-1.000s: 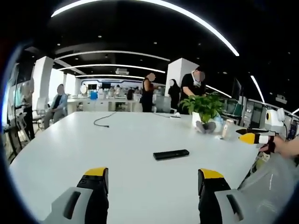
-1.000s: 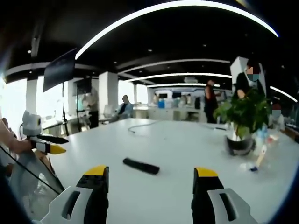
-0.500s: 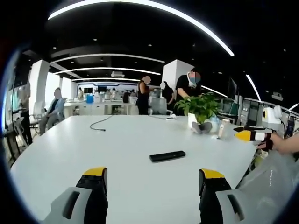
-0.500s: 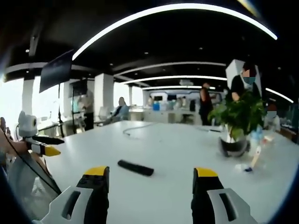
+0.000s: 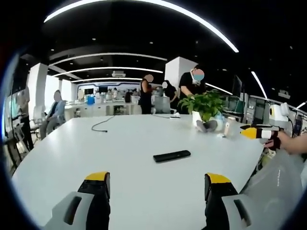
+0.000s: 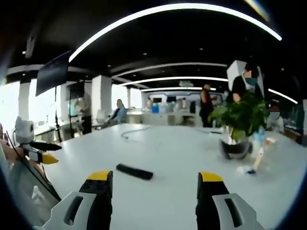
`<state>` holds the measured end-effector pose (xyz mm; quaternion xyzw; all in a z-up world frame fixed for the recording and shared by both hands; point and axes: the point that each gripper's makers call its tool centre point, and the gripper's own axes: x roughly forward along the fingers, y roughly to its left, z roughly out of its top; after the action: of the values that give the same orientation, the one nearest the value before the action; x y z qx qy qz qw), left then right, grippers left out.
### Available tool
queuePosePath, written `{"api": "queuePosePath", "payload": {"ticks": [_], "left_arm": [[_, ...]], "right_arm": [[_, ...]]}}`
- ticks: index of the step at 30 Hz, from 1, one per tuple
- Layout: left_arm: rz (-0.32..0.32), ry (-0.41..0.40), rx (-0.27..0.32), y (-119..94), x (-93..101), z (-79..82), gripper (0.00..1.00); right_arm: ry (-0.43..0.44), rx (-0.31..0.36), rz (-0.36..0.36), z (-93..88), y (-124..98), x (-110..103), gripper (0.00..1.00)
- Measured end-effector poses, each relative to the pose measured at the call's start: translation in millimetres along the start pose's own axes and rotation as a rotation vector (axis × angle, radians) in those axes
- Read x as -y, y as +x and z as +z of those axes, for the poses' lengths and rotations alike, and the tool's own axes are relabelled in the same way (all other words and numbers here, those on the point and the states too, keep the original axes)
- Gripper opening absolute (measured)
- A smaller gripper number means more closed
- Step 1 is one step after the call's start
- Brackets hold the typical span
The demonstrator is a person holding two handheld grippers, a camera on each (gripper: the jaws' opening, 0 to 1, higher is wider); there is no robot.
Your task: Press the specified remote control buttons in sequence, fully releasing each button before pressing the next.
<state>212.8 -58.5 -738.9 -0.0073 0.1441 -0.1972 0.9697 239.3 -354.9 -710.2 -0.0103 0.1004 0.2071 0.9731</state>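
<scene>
A black remote control (image 5: pixel 171 155) lies flat on the white table (image 5: pixel 96 148), ahead of my left gripper (image 5: pixel 157 182) and a little to its right. That gripper is open and holds nothing. In the right gripper view the same remote (image 6: pixel 134 171) lies ahead and slightly left of my right gripper (image 6: pixel 155 182), also open and empty. Both grippers hover well short of the remote. The right gripper (image 5: pixel 259 131) enters the left gripper view at the far right, held by a hand. The left gripper (image 6: pixel 39 152) shows at the left edge of the right gripper view.
A potted green plant (image 5: pixel 205 109) stands at the table's far right with small bottles (image 5: pixel 228 127) beside it; in the right gripper view the plant (image 6: pixel 240 122) is ahead right. A dark cable (image 5: pixel 100 125) lies at the far end. Several people stand or sit beyond the table.
Both views have drifted slightly with the hands. The remote stays where it was on the table, and both grippers remain open.
</scene>
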Motion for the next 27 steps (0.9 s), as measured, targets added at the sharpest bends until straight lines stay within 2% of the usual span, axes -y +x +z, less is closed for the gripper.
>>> {"api": "queuePosePath", "payload": {"ticks": [2,6,8,12,15,21,23,27], "left_arm": [[0.003,-0.004,0.004,0.3,-1.0,0.3,0.84],[0.012,0.014,-0.047,2.3,-1.6,-8.7,0.84],[0.008,0.016,-0.048,1.3,-0.4,-8.4,0.84],[0.014,0.003,-0.032,0.3,-2.7,-5.9,0.84],[0.018,0.002,-0.043,1.7,-5.4,-8.8,0.84],[-0.009,-0.045,-0.080,5.5,-3.6,-14.4,0.85],[-0.013,-0.047,-0.086,6.0,-4.4,-15.8,0.85],[-0.012,-0.080,-0.101,7.4,-10.2,-18.5,0.86]], "right_arm": [[-0.003,-0.015,0.027,-3.1,1.9,-4.8,0.70],[-0.016,-0.028,0.070,-4.9,3.7,-14.6,0.69],[-0.027,-0.037,0.081,-6.4,3.4,-15.9,0.68],[0.007,-0.038,0.121,-6.9,4.8,-20.7,0.70],[0.010,-0.035,0.130,-6.8,5.7,-22.5,0.70],[-0.008,-0.051,0.137,-10.3,10.0,-23.9,0.68],[0.022,-0.070,0.168,-14.6,12.4,-28.5,0.68],[0.029,-0.073,0.201,-15.2,12.6,-34.6,0.68]]}}
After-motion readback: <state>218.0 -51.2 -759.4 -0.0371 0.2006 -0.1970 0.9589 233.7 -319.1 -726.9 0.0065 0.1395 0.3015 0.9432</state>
